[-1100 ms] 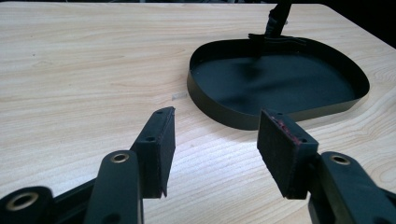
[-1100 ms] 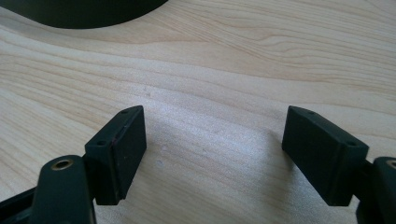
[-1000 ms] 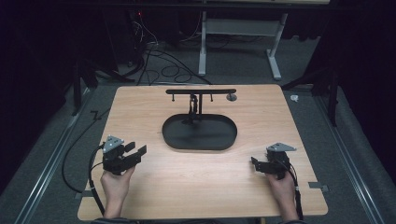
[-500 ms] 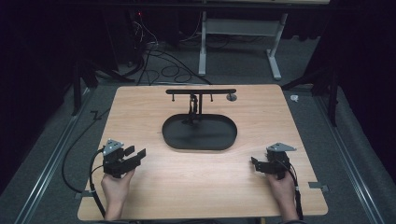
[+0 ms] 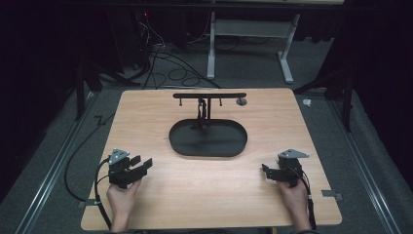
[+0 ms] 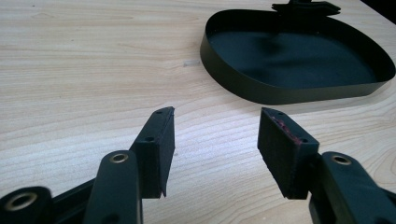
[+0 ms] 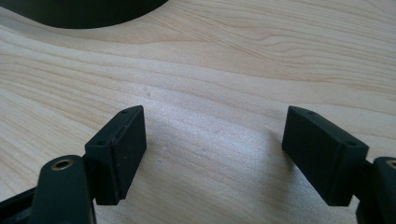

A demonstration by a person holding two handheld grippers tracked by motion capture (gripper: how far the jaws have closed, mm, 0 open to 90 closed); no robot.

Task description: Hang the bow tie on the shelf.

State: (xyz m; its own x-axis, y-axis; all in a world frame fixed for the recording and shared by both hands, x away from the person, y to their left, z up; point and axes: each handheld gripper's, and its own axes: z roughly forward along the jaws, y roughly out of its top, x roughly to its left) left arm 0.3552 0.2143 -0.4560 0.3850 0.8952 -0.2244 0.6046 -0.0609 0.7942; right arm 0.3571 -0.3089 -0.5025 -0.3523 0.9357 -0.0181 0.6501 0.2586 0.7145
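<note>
Currently both grippers sit low near the front edge of the wooden surface (image 5: 160, 105), well apart from each other, neither grasping anything. Left gripper (image 5: 141, 165): jaws spread, nothing between them; its own view shows bare wood in the gap. Right gripper (image 5: 265, 170): jaws likewise spread wide over bare wood. Nearest thing to both is the black oval tray (image 5: 208, 151), standing at the middle of the surface, between the two grippers and farther back. Its long axis runs left to right across the surface, parallel to the front edge. In the left gripper view the tray (image 6: 261, 91) lies ahead and to the right of the jaws, its low wall facing the camera; the far right end is cut off by the frame. In the right gripper view a dark curved sliver of the tray (image 7: 84, 16) shows at the top left. Behind the tray stands a black T-shaped stand (image 5: 209, 96), crossbar also left to right; its foot is hard to make out against the tray.
</note>
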